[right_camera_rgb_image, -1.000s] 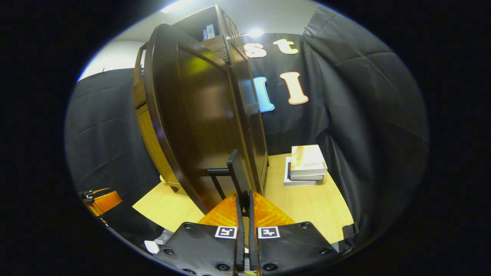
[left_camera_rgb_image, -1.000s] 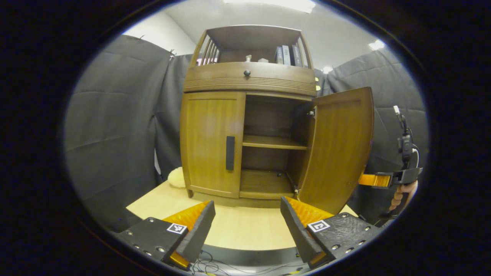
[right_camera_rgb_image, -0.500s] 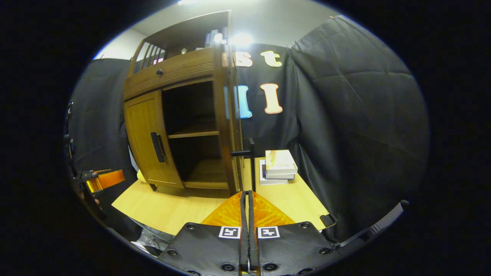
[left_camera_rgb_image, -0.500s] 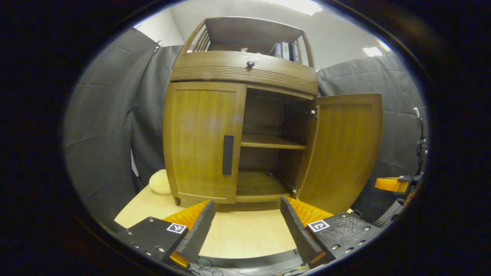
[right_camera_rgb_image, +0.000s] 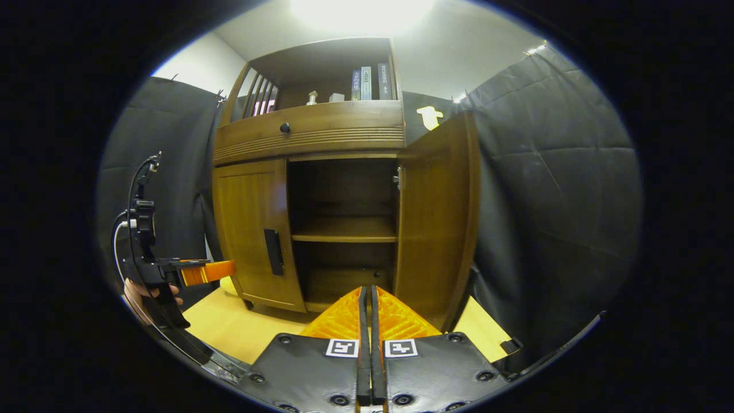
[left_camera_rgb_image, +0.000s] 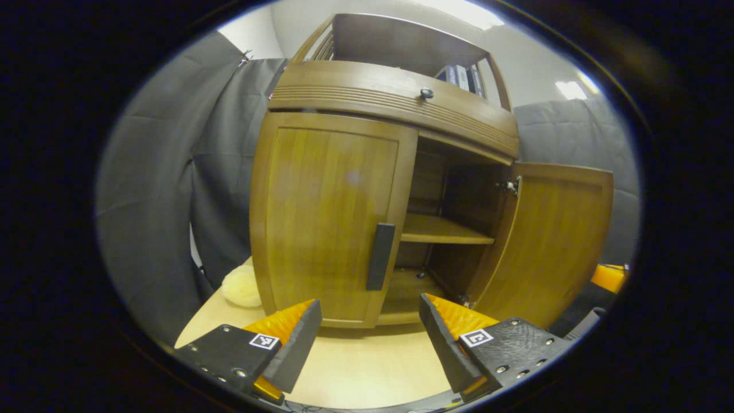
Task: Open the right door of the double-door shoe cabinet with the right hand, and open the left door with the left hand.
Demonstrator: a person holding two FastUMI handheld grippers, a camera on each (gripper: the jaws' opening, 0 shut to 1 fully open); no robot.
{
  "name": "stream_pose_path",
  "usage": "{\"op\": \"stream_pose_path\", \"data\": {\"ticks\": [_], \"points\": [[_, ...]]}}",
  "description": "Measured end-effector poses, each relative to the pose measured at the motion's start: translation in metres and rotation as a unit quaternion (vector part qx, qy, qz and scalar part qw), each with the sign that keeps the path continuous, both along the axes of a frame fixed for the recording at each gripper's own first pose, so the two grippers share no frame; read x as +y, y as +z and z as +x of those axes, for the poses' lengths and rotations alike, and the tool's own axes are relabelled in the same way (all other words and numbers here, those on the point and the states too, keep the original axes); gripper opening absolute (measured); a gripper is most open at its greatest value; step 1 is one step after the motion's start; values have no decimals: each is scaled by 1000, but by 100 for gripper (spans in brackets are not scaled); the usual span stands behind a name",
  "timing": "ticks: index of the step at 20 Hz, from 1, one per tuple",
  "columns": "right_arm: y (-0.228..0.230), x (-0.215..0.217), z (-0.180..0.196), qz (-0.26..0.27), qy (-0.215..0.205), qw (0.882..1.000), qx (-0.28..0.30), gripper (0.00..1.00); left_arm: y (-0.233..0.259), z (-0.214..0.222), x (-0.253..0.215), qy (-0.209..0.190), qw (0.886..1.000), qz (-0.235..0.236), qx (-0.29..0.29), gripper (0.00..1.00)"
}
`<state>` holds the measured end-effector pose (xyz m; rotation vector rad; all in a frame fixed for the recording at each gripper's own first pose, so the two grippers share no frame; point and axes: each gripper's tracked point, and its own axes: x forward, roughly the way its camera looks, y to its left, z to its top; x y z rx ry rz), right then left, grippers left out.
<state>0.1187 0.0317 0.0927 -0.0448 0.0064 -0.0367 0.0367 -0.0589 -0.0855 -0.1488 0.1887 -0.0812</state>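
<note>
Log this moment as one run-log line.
right door: open | left door: closed | handle: untouched | left tool: open, facing handle | right tool: shut, empty

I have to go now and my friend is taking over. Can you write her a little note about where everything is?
Left gripper: open, holding nothing, aimed at the left door, which is shut; its handle is untouched.
Right gripper: shut on nothing, away from the cabinet.
Right door: swung open, shelf showing.
Done: right door.
Left: grip the left door's handle and pull.
</note>
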Motion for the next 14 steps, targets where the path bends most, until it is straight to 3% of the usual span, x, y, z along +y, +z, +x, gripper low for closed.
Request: {"op": "stream_pose_path", "data": {"ticks": [3, 5, 6, 8, 12, 14], "points": [[11, 13, 17, 6, 8, 1000, -18, 9, 10, 25, 6, -3, 1000, 8, -16, 100], [10, 24, 33, 29, 18, 999, -21, 22, 14, 40, 6, -7, 999, 16, -27, 94], [10, 25, 40, 34, 17, 999, -21, 29, 15, 48, 5, -10, 999, 19, -31, 100], [7, 29, 52, 26, 28, 999, -18, 42, 18, 60, 6, -9, 999, 28, -39, 100], [9, 30, 82, 31, 42, 998, -17, 93, 12, 83, 8, -5, 999, 36, -36, 100], [5, 31, 95, 37, 46, 998, -8, 98, 8, 101, 6, -2, 999, 29, -31, 100]]}}
